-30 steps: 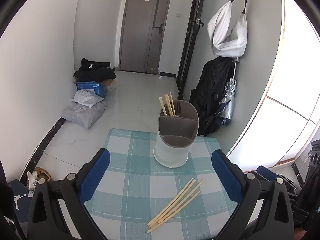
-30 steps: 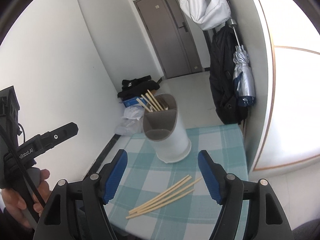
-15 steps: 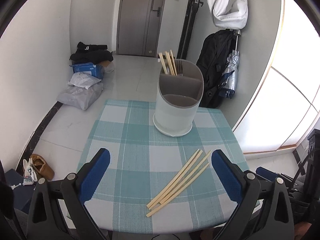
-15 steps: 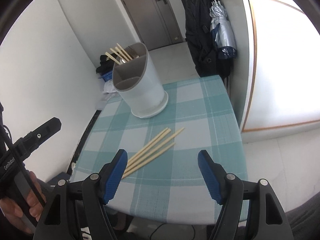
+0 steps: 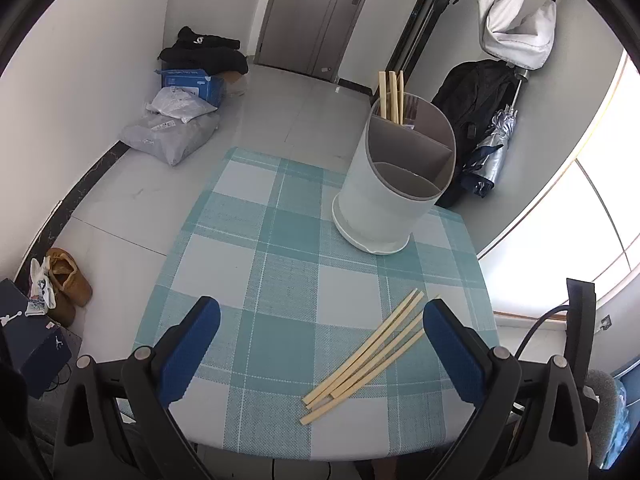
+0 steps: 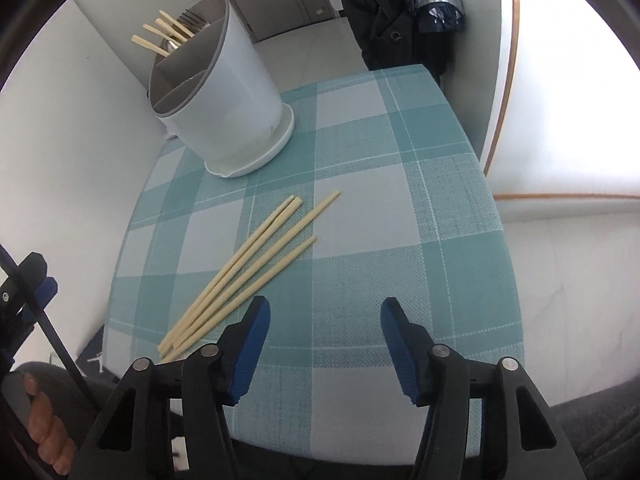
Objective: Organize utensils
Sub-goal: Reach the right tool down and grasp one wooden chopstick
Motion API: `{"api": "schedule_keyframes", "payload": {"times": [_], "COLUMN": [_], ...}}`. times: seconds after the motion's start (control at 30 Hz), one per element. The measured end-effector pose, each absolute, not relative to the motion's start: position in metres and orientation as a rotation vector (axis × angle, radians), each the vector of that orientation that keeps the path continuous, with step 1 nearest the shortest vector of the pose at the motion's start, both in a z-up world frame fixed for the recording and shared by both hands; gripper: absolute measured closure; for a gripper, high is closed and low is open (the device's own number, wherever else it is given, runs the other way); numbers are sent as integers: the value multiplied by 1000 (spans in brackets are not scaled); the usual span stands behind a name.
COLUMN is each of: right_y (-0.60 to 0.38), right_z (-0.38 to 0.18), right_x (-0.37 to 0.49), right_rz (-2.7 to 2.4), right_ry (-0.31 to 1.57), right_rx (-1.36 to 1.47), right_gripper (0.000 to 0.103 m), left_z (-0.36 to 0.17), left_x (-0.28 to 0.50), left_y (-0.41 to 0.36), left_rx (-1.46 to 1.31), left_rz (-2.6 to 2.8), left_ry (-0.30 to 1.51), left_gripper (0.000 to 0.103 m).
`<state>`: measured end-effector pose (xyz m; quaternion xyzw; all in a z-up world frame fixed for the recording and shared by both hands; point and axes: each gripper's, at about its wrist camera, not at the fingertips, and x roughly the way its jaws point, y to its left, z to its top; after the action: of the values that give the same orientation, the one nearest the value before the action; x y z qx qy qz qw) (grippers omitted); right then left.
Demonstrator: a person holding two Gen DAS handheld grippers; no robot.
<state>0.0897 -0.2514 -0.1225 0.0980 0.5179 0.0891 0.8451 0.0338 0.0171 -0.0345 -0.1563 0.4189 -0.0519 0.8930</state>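
Observation:
Several loose bamboo chopsticks lie in a slanted bundle on the teal checked tablecloth; they also show in the right wrist view. A white utensil holder with grey dividers stands at the table's far side, holding chopsticks and a fork in its rear compartment; it shows in the right wrist view too. My left gripper is open and empty above the near edge, the chopsticks by its right finger. My right gripper is open and empty, the chopsticks just ahead of its left finger.
The table is small, with edges close on all sides. On the floor to the left lie bags and a blue box and shoes. A black backpack and umbrella lean on the right wall. The other gripper's handle and hand show at left.
Both grippers have tilted down and moved closer over the table. The chopsticks and holder now appear nearer and larger. Nothing on the table has moved.

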Motion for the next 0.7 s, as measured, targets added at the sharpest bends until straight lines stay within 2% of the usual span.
{"api": "schedule_keyframes", "payload": {"times": [0.03,0.1,0.13,0.5,0.6,0.7], "right_y": [-249,-242,-239,-197,-185,-177], "right_z": [-124,-130,-133,-141,-140,-140], "right_x": [95,106,110,131,128,124], "right_rz": [194,217,218,101,100,103], "right_ry": [1104,1145,1163,1155,1145,1134], "right_rx": [214,227,228,31,-54,-117], "right_gripper": [51,72,75,78,87,92], "left_z": [-35,-37,-37,-39,-39,-39], "left_x": [35,38,38,41,41,41], "left_y": [19,24,26,44,48,51], "left_rx": [-331,-345,-359,-433,-449,-458], "left_rz": [-108,-100,-99,-95,-94,-92], "left_ry": [875,889,894,935,939,945], "left_gripper": [3,3,3,3,3,3]}}
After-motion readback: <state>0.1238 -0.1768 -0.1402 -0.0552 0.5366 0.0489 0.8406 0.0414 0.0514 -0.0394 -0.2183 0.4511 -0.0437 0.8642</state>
